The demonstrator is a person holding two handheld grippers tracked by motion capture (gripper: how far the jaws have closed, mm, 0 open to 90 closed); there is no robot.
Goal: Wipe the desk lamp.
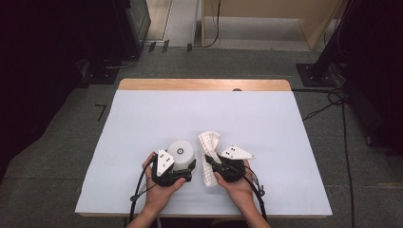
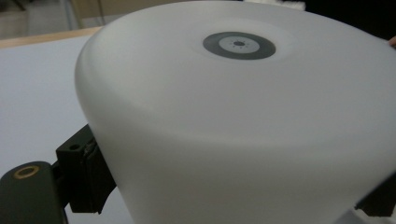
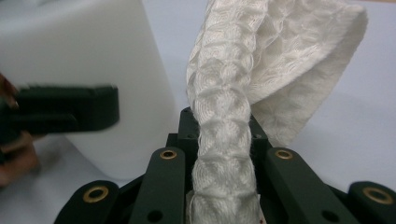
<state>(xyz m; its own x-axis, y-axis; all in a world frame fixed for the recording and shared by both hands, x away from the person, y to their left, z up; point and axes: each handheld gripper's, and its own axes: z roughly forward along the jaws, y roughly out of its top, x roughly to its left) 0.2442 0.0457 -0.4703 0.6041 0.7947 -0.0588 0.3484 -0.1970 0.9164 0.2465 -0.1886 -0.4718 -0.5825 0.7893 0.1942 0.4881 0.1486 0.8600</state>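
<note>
We had the white container [image 1: 181, 152] squeezed between the left gripper [image 1: 183, 172] jaws, dead ahead of it; just beside it, our right gripper [image 1: 212, 164] clamped the cloth [image 1: 209, 141], its length running forward.

Even overhead light brightens the table [image 1: 142, 118] amid dark surroundings; close views blur softly.
</note>
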